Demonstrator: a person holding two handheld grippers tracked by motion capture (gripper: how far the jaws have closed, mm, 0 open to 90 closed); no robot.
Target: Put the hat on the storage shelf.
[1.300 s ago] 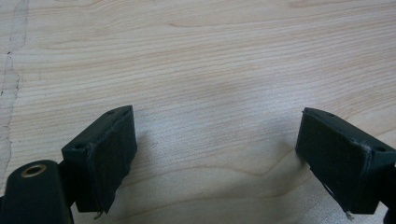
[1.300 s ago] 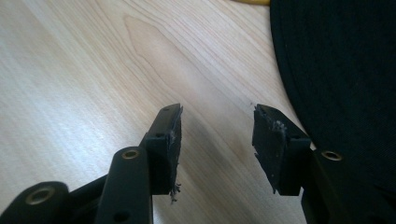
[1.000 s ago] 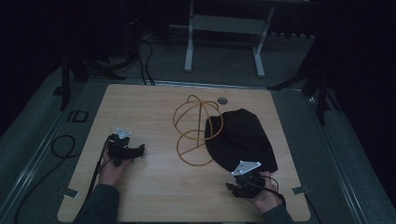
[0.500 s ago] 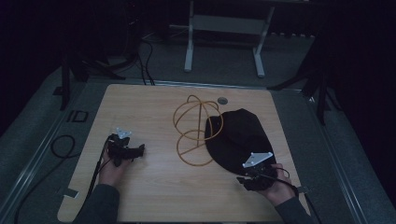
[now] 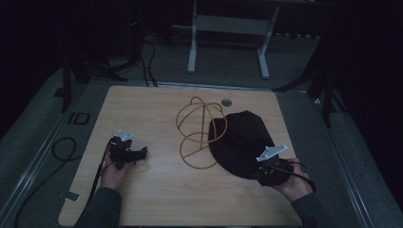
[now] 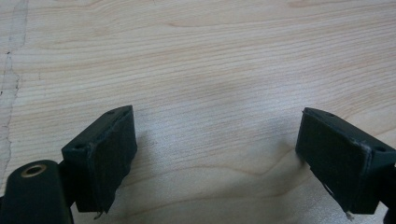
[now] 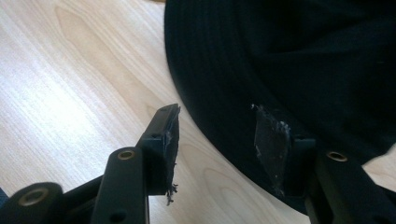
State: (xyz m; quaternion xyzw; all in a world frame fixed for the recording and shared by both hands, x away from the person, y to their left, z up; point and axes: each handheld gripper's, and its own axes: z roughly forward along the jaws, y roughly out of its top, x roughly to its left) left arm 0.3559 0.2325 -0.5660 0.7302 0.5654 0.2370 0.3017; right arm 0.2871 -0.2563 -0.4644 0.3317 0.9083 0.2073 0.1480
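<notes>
Black hat point(image 5: 240, 142) lies right of centre, brim edge between half-open right gripper point(image 7: 219, 144) jaws, just widened, apparently not pinching. Wire frame point(image 5: 199, 135) touches hat's left side. Left gripper point(image 6: 215, 154) wide open, empty, over bare table point(image 5: 157, 199) lower left.

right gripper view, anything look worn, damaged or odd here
Yes: the pad edges of the right tool are frayed, with loose threads hanging off. The black hat itself looks intact, its brim lying flat on the wooden table between the open jaws.
</notes>
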